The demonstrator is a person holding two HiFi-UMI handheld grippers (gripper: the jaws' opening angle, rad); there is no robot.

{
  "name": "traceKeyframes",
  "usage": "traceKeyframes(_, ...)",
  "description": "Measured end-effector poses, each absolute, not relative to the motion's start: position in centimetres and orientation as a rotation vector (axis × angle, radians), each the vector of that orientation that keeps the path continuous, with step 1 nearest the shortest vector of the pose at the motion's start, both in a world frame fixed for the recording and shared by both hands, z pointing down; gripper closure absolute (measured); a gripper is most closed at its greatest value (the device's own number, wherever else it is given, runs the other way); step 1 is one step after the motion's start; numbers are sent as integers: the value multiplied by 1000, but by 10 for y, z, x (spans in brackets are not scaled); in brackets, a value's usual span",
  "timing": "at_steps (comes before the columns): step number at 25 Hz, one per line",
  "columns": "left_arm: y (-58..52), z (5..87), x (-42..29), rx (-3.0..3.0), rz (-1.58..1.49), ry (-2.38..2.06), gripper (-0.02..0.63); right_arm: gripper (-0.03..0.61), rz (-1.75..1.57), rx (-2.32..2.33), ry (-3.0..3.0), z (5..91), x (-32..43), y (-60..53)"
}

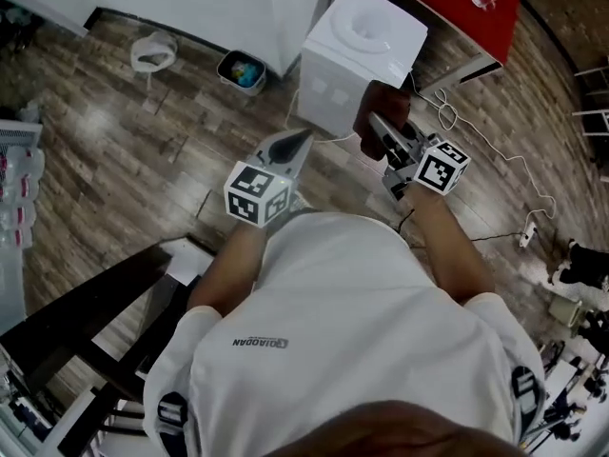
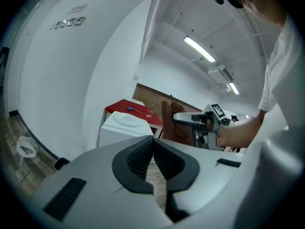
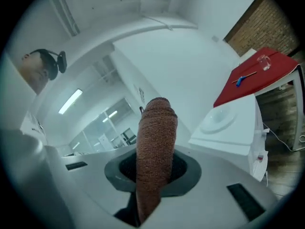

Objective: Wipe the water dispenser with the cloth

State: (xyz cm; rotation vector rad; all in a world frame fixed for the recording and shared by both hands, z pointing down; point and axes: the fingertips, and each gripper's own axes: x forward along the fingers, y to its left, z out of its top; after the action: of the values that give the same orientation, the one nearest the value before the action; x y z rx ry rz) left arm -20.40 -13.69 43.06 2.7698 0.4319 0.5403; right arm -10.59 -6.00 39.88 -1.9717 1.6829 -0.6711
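The white water dispenser [image 1: 357,55] stands on the wood floor ahead of me, with a round recess in its top. My right gripper [image 1: 383,127] is shut on a brown cloth [image 1: 378,103], held just in front of the dispenser's right front corner. In the right gripper view the cloth [image 3: 155,147] sticks up between the jaws, and the dispenser [image 3: 233,123] is to the right. My left gripper [image 1: 303,139] hovers lower left of the dispenser, its jaws closed together on nothing. The left gripper view shows the dispenser [image 2: 125,128], the cloth [image 2: 174,123] and my left gripper [image 2: 153,141].
A red table [image 1: 457,3] stands behind the dispenser, with small items on it. A small bin [image 1: 241,69] and a white object [image 1: 152,52] sit by the white wall at the left. A cable and power strip [image 1: 526,231] lie on the floor at the right. A dark bench [image 1: 86,312] is at the lower left.
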Motion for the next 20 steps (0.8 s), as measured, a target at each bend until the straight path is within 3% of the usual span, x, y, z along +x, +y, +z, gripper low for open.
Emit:
traceKeyframes(6,-72,406,-219,2764,491,514,621,514,-488,-1987,1627,349,-149,28)
traceKeyframes(20,35,397,-306,2821,523,575,621,514,-691,-2202,1393,419,-241,159)
